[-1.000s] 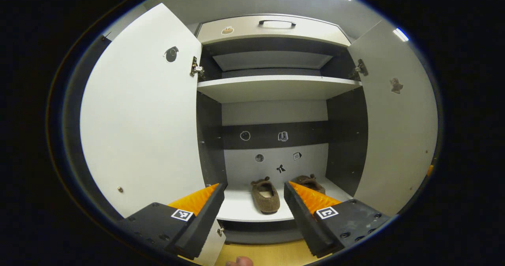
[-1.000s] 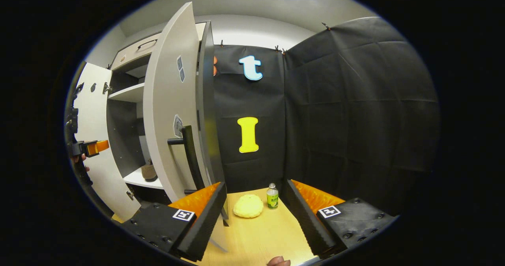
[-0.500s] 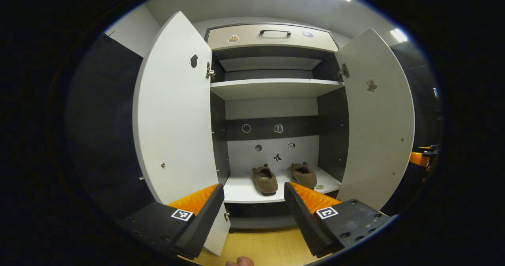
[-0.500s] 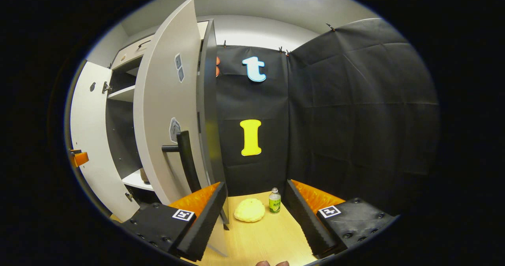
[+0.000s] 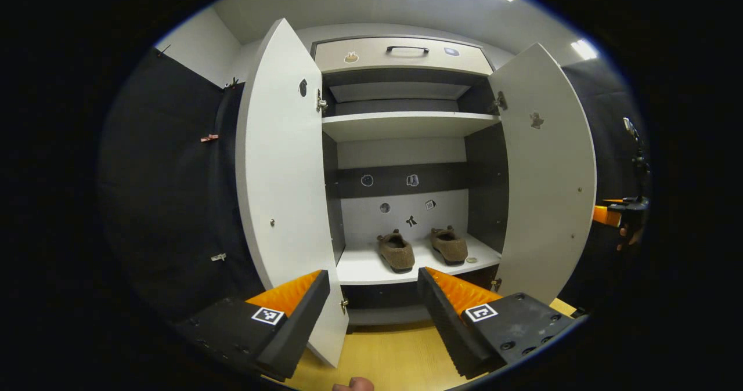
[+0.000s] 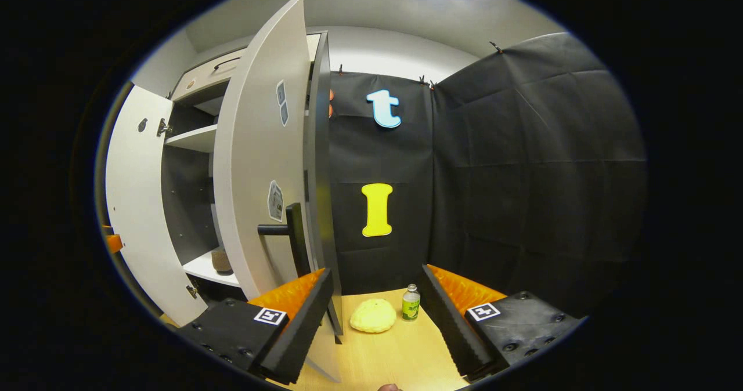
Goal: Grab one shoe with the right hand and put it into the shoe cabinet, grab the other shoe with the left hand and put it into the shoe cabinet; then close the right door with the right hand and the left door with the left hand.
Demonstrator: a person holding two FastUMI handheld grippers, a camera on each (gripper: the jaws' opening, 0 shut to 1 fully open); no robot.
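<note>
Both tongs, the left gripper (image 5: 374,289) and right gripper (image 6: 377,289), gape wide and hold nothing. Both shoes (image 5: 396,250) sit on the cabinet's bottom shelf (image 5: 363,269). The right door (image 6: 261,165) stands open; it looks stiff and light-swinging, best pushed near its handle (image 6: 293,237).

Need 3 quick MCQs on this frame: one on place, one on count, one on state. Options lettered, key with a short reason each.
1. Where do the shoes sit?
A. bottom shelf of the cabinet
B. upper shelf
C. floor

2. How many shoes are in the cabinet?
A. one
B. two
C. three

3. How do the cabinet doors stand?
A. both shut
B. left shut, right open
C. both open

Key: 1 A, the pair rests on the bottom shelf. 2 B, a second shoe lies beside the first. 3 C, the left door and the right door both swing out.
</note>
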